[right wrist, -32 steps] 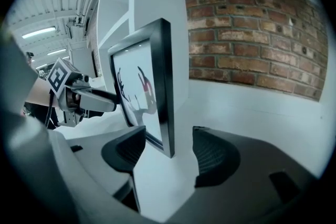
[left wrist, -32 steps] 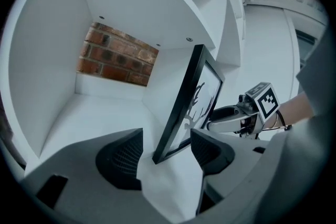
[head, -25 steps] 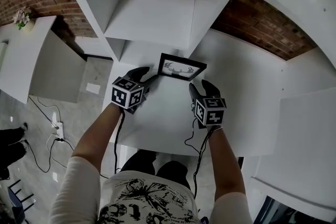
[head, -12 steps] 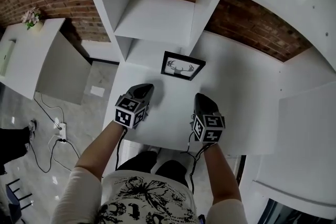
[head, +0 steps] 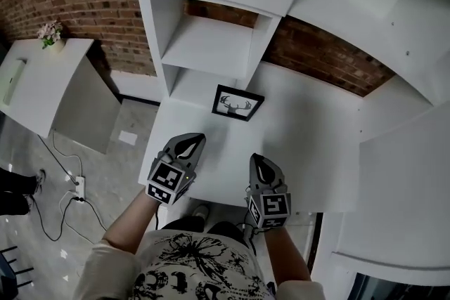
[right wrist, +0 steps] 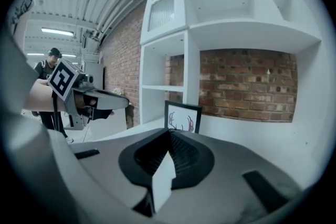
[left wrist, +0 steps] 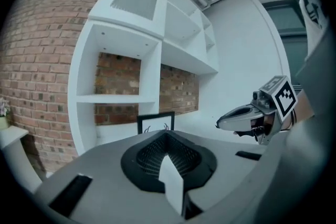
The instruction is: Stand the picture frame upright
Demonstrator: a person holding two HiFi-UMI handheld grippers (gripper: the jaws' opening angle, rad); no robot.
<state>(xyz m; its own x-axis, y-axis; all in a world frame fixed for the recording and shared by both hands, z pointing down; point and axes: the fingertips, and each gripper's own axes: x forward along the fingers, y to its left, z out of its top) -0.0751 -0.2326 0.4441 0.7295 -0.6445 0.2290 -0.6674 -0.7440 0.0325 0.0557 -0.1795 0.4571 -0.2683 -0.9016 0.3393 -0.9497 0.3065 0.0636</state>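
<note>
**Head view.** The black-edged rectangular picture frame with an antler print (head: 238,102) stands upright towards the far left corner of the white counter (head: 309,144). It sits just in front of the white open shelf unit (head: 207,46). Your left gripper (head: 188,142) and right gripper (head: 261,165) hover over the near edge, well apart from the frame.

**Left gripper view.** The jaws are pressed together with nothing between them. The frame shows upright beyond them.

**Right gripper view.** The jaws are likewise together and empty, and the frame's print faces you.

**Progress, as judged.** The standing looks done, and no step appears to be left.

Grey left tool (head: 190,140), right tool (head: 258,161), printed shirt (head: 197,269)
</note>
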